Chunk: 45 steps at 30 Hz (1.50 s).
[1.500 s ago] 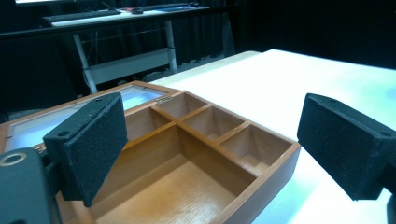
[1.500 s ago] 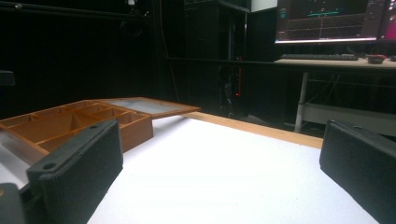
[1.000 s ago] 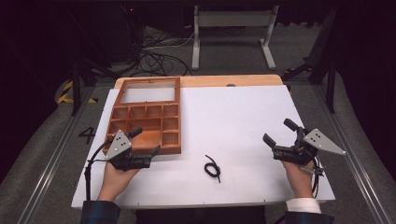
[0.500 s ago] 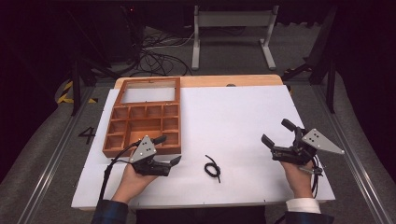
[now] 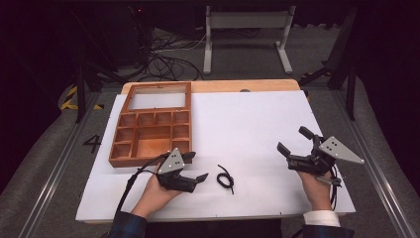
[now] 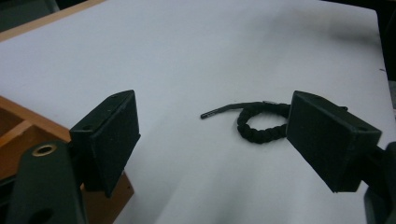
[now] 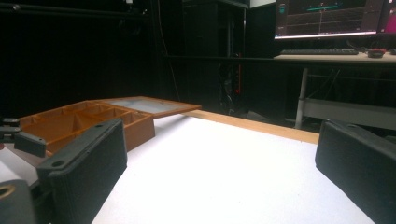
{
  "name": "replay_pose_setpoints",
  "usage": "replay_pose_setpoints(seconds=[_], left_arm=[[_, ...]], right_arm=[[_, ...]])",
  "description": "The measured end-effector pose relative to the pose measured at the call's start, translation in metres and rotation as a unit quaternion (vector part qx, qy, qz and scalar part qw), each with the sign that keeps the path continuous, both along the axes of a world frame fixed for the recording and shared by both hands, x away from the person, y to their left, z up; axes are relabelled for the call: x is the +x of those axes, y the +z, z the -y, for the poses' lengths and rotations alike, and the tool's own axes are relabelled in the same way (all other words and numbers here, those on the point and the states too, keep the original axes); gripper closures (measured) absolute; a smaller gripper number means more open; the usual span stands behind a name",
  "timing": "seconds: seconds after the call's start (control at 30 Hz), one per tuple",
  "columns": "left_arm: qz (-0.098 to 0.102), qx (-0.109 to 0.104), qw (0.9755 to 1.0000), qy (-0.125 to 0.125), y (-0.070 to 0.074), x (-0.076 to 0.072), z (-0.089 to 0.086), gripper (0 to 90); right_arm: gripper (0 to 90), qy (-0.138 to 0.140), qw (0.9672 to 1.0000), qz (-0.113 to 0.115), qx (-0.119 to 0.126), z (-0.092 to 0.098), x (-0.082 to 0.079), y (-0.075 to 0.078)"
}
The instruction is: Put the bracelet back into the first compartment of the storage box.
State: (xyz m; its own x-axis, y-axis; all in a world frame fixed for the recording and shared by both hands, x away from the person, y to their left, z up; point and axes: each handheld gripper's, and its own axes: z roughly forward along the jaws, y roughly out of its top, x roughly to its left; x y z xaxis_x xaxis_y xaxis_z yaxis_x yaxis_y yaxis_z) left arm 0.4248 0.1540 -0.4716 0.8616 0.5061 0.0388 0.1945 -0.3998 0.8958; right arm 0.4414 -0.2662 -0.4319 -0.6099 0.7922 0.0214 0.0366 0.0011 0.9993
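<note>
A short black cord (image 5: 225, 178), coiled into a small loop with one end sticking out, lies on the white sheet near the front middle. My left gripper (image 5: 196, 166) hovers just left of it and points at it. Its jaws are open and have just been closing a little. In the left gripper view the cord (image 6: 261, 123) lies ahead between the jaws of the left gripper (image 6: 212, 126), partly behind the right-hand one, and neither pad touches it. My right gripper (image 5: 292, 140) is held open at the right of the sheet, nothing in it.
A brown wooden organiser tray (image 5: 133, 161) with several compartments and a glass-paned lid laid open behind it sits at the back left, close behind my left gripper. The white sheet (image 5: 247, 119) covers the table. A monitor (image 7: 327, 18) and a desk stand beyond.
My left hand has moved right from the tray's front edge toward the black cord and sunk a little. The right hand has kept still.
</note>
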Motion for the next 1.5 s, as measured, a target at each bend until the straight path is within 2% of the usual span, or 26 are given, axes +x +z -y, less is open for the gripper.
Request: replay_pose_setpoints(seconds=[0.03,0.1,0.3,0.4,0.47,0.6,0.7,0.77,0.9,1.03,1.17,1.33,1.4,1.43,1.5], left_arm=[[0.001,0.010,0.9999,-0.010,-0.002,0.001,0.004,19.8],[-0.003,0.016,0.9998,-0.013,-0.003,0.002,0.009,19.8],[-0.011,0.022,0.9995,-0.022,-0.006,0.003,0.020,20.3],[-0.032,0.042,0.9981,-0.031,-0.011,0.004,0.031,20.8],[-0.035,0.047,0.9977,-0.035,-0.012,0.005,0.034,20.9],[-0.058,0.061,0.9955,-0.043,-0.018,0.007,0.046,22.4],[-0.059,0.082,0.9936,-0.050,-0.019,0.007,0.053,23.8],[-0.063,0.087,0.9930,-0.049,-0.020,0.007,0.056,24.3],[-0.067,0.108,0.9903,-0.056,-0.020,0.009,0.062,26.1],[-0.072,0.112,0.9895,-0.057,-0.021,0.011,0.066,27.1],[-0.080,0.121,0.9875,-0.062,-0.021,0.012,0.068,28.7],[-0.077,0.128,0.9863,-0.068,-0.021,0.012,0.072,30.5],[-0.075,0.131,0.9855,-0.077,-0.022,0.012,0.073,33.1],[-0.076,0.133,0.9848,-0.082,-0.022,0.012,0.073,38.5],[-0.073,0.145,0.9831,-0.085,-0.022,0.011,0.075,41.7]], right_arm=[[2.9,-0.002,1.0000,0.001,-0.004,0.000,0.000,0.000],[2.9,-0.009,0.9999,0.003,-0.014,-0.001,0.000,-0.001],[3.0,-0.010,0.9998,0.002,-0.016,-0.001,0.000,-0.001],[3.0,-0.010,0.9998,0.001,-0.019,-0.002,0.001,-0.001],[3.0,-0.010,0.9998,0.003,-0.019,-0.002,0.001,-0.001],[3.0,-0.012,0.9997,0.004,-0.020,-0.002,0.001,-0.001],[3.0,-0.012,0.9997,0.004,-0.019,-0.002,0.000,-0.001],[3.0,-0.013,0.9997,0.005,-0.020,-0.002,0.000,-0.001],[3.0,-0.012,0.9998,0.003,-0.018,-0.002,0.001,-0.002],[3.0,-0.011,0.9997,0.002,-0.020,-0.003,0.001,-0.002],[3.0,-0.010,0.9997,0.000,-0.020,-0.004,0.001,-0.002],[3.0,-0.010,0.9997,0.002,-0.020,-0.003,0.001,-0.002],[3.0,-0.010,0.9998,0.002,-0.019,-0.003,0.001,-0.002],[3.0,-0.010,0.9998,0.001,-0.018,-0.003,0.001,-0.002],[3.0,-0.011,0.9997,0.001,-0.021,-0.003,0.002,-0.002]])
